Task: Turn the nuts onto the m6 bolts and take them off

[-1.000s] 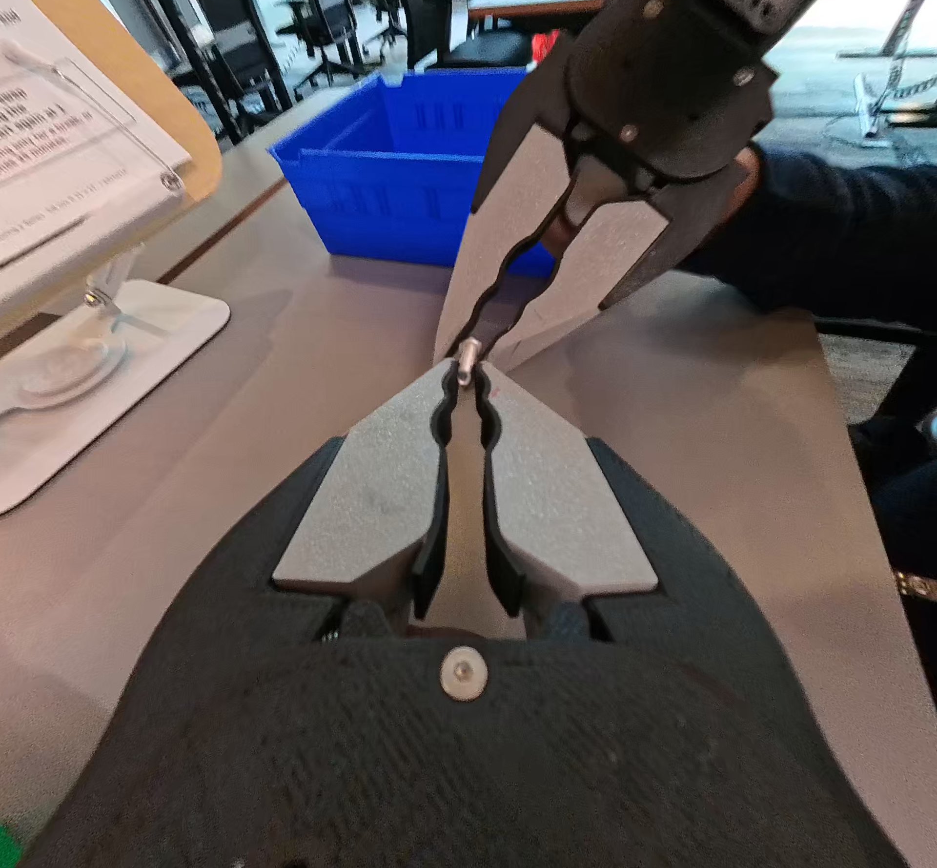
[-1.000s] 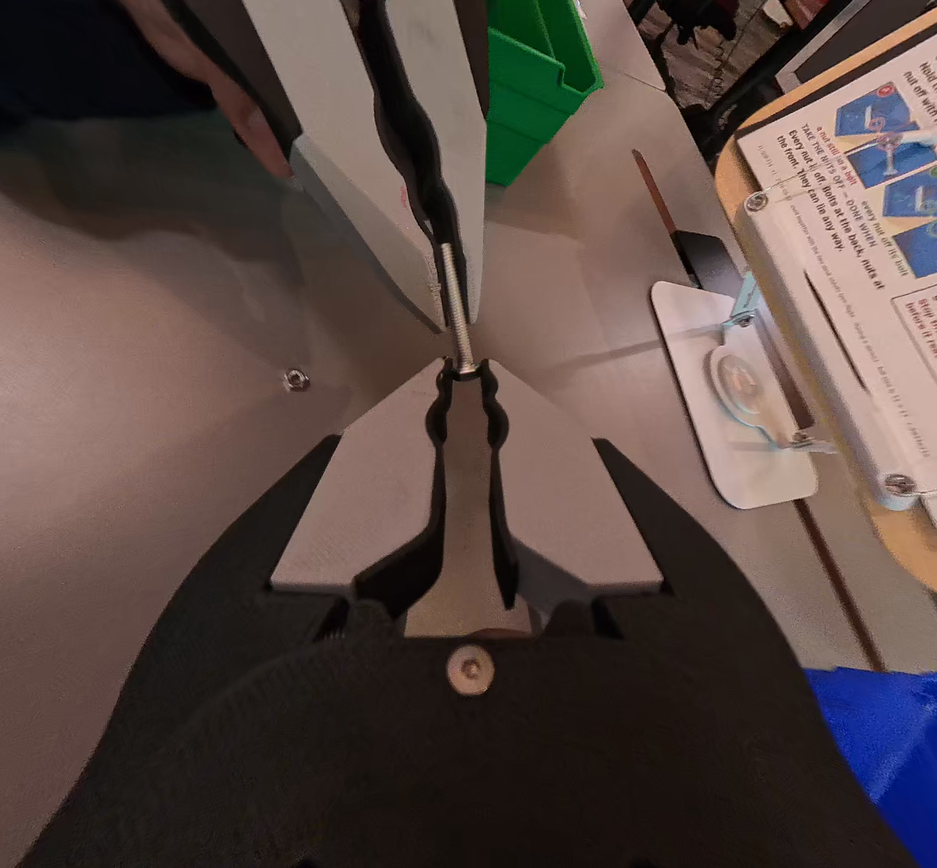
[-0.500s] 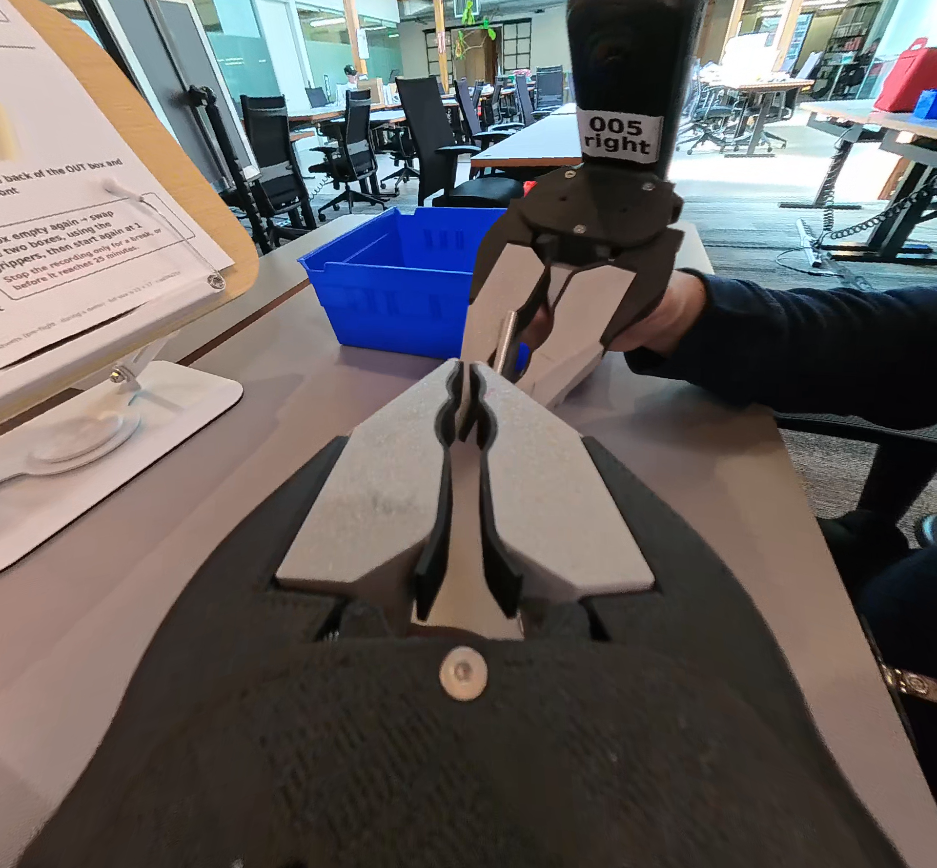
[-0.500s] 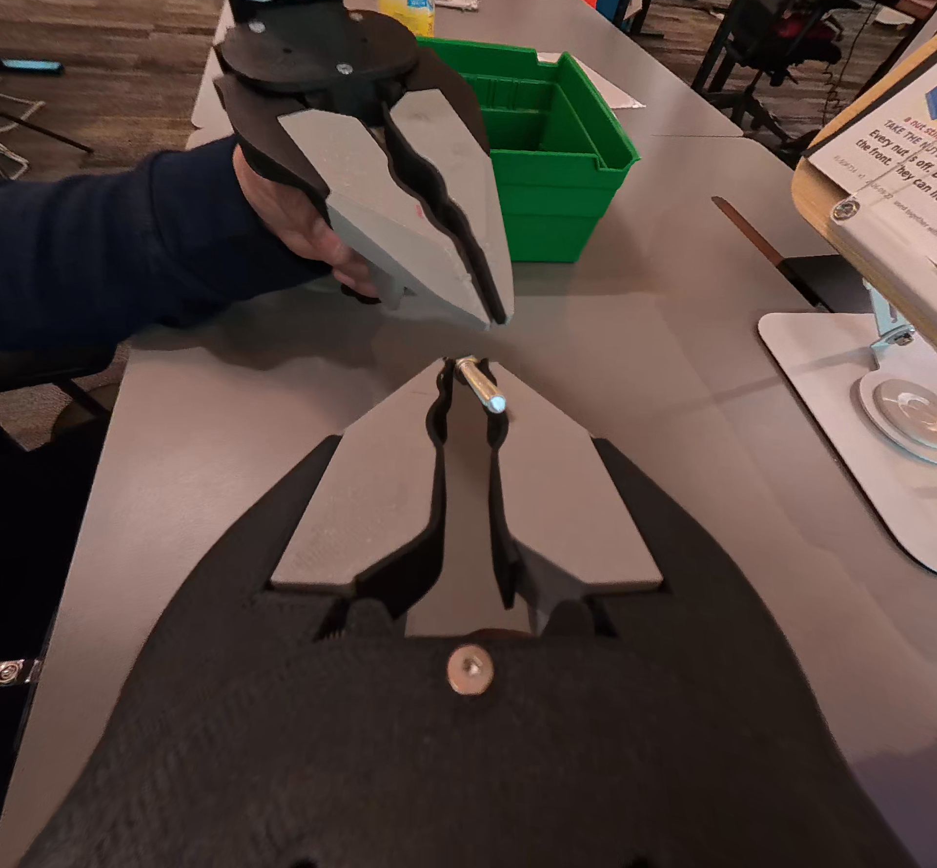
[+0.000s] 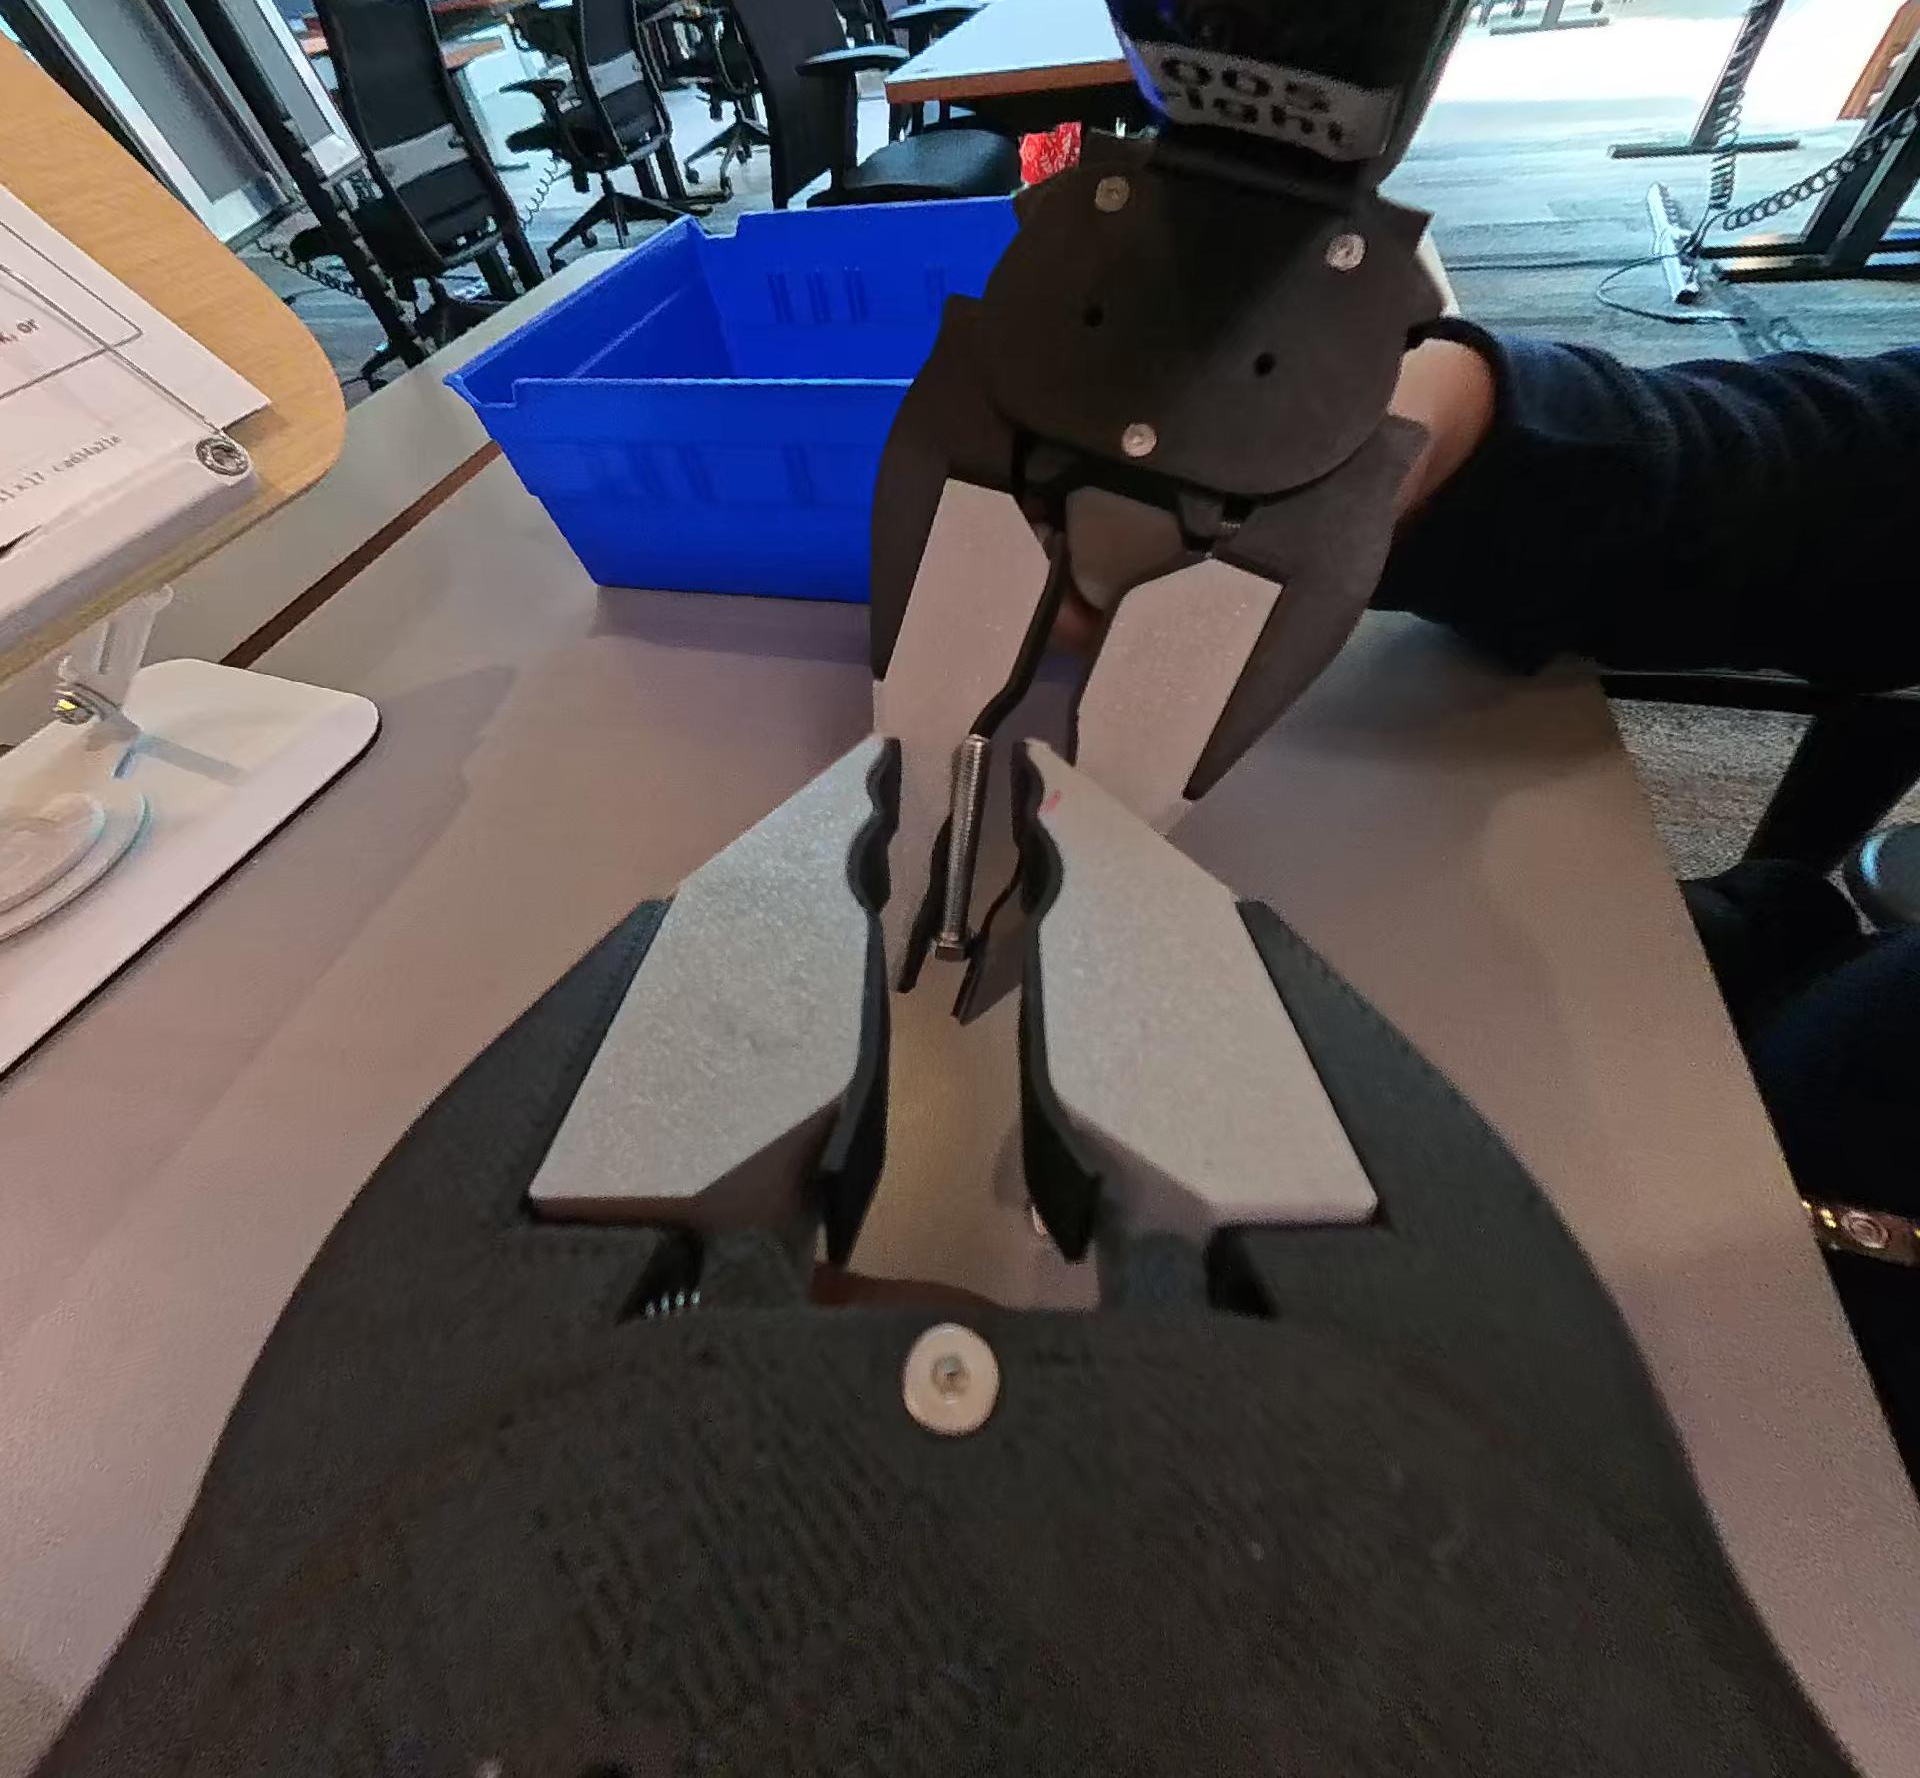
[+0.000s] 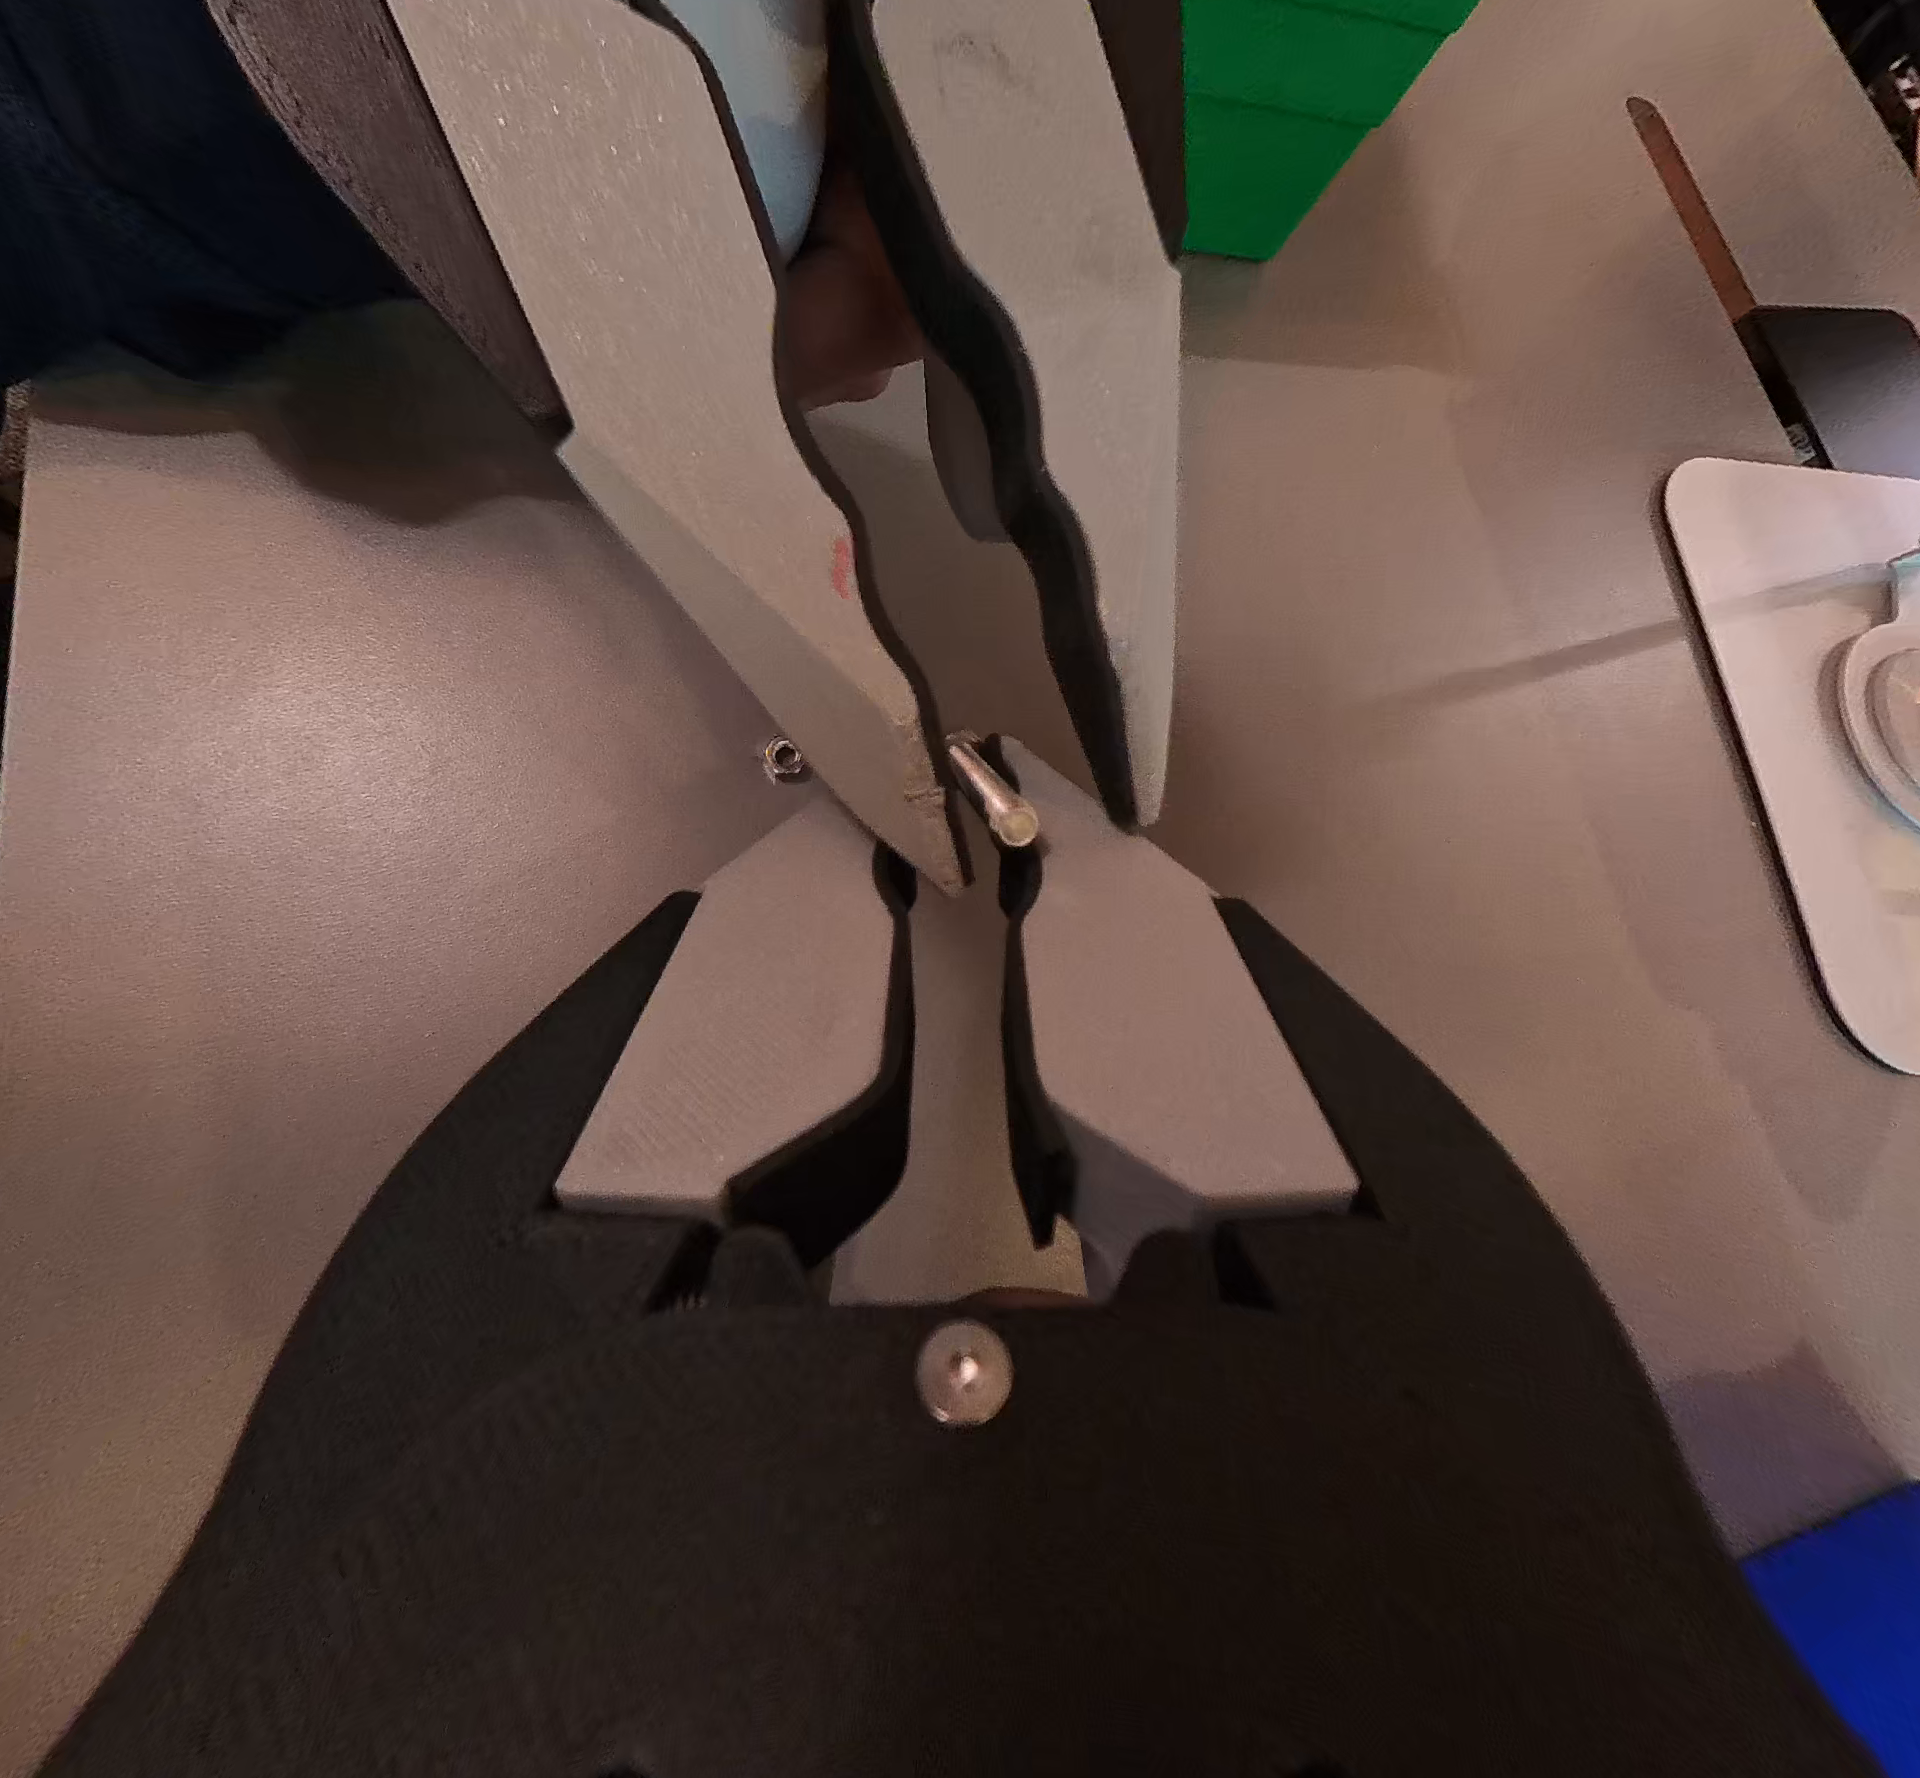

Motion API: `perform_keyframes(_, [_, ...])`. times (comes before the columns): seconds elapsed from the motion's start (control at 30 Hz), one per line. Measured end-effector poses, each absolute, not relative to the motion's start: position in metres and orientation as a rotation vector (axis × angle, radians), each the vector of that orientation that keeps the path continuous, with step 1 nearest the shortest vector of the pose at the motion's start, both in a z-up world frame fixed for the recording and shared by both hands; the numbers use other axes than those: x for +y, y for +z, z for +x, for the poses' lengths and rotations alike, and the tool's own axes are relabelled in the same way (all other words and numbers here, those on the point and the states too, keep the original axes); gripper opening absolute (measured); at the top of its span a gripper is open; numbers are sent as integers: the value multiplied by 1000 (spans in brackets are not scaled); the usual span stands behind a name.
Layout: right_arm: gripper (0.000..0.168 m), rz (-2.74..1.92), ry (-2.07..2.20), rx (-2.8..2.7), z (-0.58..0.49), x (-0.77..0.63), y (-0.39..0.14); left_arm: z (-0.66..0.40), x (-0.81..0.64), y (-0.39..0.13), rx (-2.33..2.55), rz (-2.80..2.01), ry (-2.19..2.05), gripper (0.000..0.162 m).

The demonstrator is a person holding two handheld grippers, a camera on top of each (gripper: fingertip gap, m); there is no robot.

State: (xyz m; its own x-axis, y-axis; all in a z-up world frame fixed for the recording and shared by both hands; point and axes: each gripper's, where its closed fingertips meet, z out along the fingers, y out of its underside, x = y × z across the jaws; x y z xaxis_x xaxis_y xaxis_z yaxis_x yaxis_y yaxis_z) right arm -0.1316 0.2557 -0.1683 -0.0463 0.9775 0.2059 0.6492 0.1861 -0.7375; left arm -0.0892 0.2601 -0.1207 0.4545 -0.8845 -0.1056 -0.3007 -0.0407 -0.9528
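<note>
Steel bolt (image 5: 961, 845) now stands head-down in our right gripper (image 5: 940, 985), jaws clamped on it. Our left gripper (image 5: 951, 762), shut a moment ago, spreads its jaws around the shank. The nut (image 6: 781, 760) lies on the counter (image 6: 312, 793), so we judge this removal done.

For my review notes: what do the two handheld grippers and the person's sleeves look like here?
Both the left gripper and right gripper have a black textured body, a silver screw at the centre and two flat grey wedge fingers with black wavy inner pads. The right one carries a white label on its black handle. The sleeves are dark navy.
</note>
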Motion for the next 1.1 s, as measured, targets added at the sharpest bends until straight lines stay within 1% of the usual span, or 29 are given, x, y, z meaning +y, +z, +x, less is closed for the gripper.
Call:
perform_keyframes(0.2, [7,-1556,632,-1752,-130,258,-166,-92,265,-124,1055,-1607,-617,11])
perform_keyframes(0.27, [7,-1575,638,-1732,-130,261,-166,-93,264,-123,1061,-1599,-609,3])
perform_keyframes(0.4, [8,-1599,691,-1707,-130,262,-164,-94,267,-121,1047,-1605,-594,3])
perform_keyframes(0.53, [12,-1627,702,-1690,-125,267,-162,-105,276,-118,981,-1626,-574,3])
perform_keyframes(0.77, [15,-1619,880,-1471,-119,281,-125,-120,289,-111,885,-1627,-498,3])
perform_keyframes(0.83, [15,-1626,963,-1443,-119,278,-120,-123,292,-103,822,-1616,-533,2])
perform_keyframes(0.93, [17,-1657,931,-1483,-122,276,-133,-130,293,-92,732,-1599,-643,2])
perform_keyframes(1.1, [6,-1709,890,-1591,-137,262,-163,-128,284,-74,684,-1524,-785,2])
